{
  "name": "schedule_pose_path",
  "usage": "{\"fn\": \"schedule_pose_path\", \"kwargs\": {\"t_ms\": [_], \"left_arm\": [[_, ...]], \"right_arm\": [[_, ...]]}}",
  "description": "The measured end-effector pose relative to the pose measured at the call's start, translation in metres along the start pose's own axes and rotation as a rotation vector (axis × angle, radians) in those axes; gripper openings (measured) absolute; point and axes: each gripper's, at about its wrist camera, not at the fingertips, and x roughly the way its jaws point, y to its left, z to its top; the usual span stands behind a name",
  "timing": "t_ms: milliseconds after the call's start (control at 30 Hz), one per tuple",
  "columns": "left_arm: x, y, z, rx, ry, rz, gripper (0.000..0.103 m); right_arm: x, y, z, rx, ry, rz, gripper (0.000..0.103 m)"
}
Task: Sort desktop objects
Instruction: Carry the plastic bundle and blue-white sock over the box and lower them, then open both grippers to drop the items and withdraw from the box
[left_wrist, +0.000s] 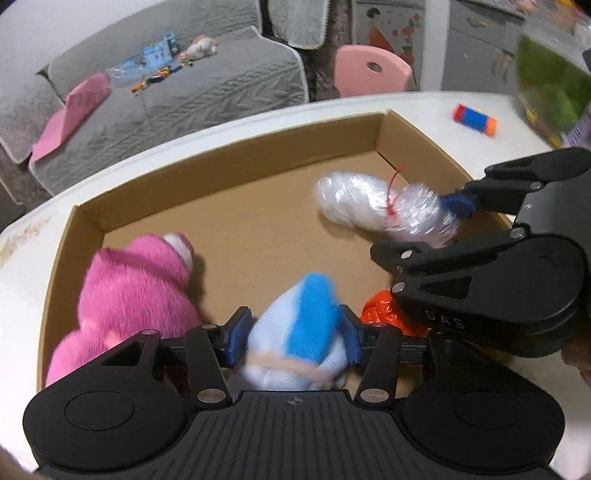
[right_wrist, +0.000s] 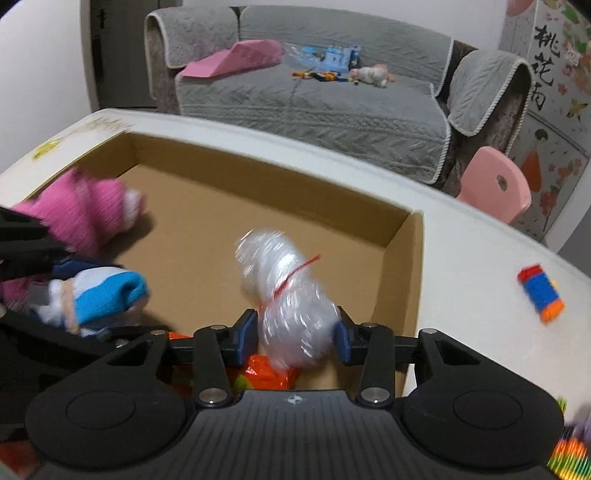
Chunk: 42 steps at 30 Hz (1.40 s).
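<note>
Currently, in the left wrist view, the left gripper (left_wrist: 293, 334) is clamped on a blue-and-white sock (left_wrist: 303, 328), pitched steeply down over the near part of the cardboard box (left_wrist: 236, 155). A pink plush toy (left_wrist: 136, 288) lies at nine o'clock of the sock, an orange wrapper (left_wrist: 380, 314) at three o'clock. Risk: the two grippers are near each other, so they may knock together when releasing.

In the right wrist view, the right gripper (right_wrist: 297, 330) pinches a clear plastic bag (right_wrist: 288, 291) tied with red thread, angled down above the box floor. The slippery film may slide from the pads early. A toy brick block (right_wrist: 541, 293) lies on the white table (right_wrist: 461, 258) at three o'clock, outside the box, not yet sorted.
</note>
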Motion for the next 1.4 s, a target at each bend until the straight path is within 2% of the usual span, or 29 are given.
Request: {"fn": "schedule_pose_path", "kwargs": {"t_ms": [233,533,567,600,667,700,800,900,967,1200,1333,1400], "left_arm": [[-0.017,-0.015,-0.023,0.042,-0.002,-0.002,0.060],[-0.036,-0.035,-0.048,0.076,-0.022,-0.026,0.060],[-0.037,-0.035,-0.048,0.070,-0.024,-0.031,0.060],[-0.038,-0.033,-0.048,0.065,-0.026,-0.038,0.061],[-0.048,-0.029,-0.046,0.044,-0.056,-0.042,0.064],[-0.055,-0.027,-0.046,0.038,-0.078,-0.038,0.072],[-0.086,-0.022,-0.043,0.032,-0.170,-0.024,0.086],[-0.119,-0.018,-0.043,0.031,-0.260,-0.024,0.091],[-0.135,-0.016,-0.045,0.023,-0.308,-0.024,0.097],[-0.151,0.003,-0.058,-0.025,-0.312,0.005,0.098],[-0.175,0.033,-0.098,-0.073,-0.347,0.048,0.101],[-0.183,0.047,-0.127,-0.101,-0.349,0.075,0.102]], "right_arm": [[-0.035,0.008,-0.032,0.050,0.000,-0.021,0.039],[-0.043,0.003,-0.042,0.069,-0.008,-0.015,0.041],[-0.040,-0.001,-0.038,0.075,-0.019,-0.008,0.050],[-0.041,-0.003,-0.036,0.082,-0.040,-0.005,0.066],[-0.048,-0.007,-0.031,0.100,-0.097,-0.014,0.078],[-0.052,-0.009,-0.029,0.108,-0.127,-0.007,0.078],[-0.068,-0.015,-0.025,0.135,-0.203,-0.003,0.080],[-0.090,-0.024,-0.028,0.194,-0.285,0.004,0.083],[-0.103,-0.028,-0.031,0.219,-0.332,-0.002,0.090],[-0.095,-0.017,-0.034,0.156,-0.293,-0.014,0.090],[-0.121,-0.011,-0.056,0.147,-0.347,0.011,0.091],[-0.142,-0.003,-0.082,0.116,-0.376,0.009,0.096]]}}
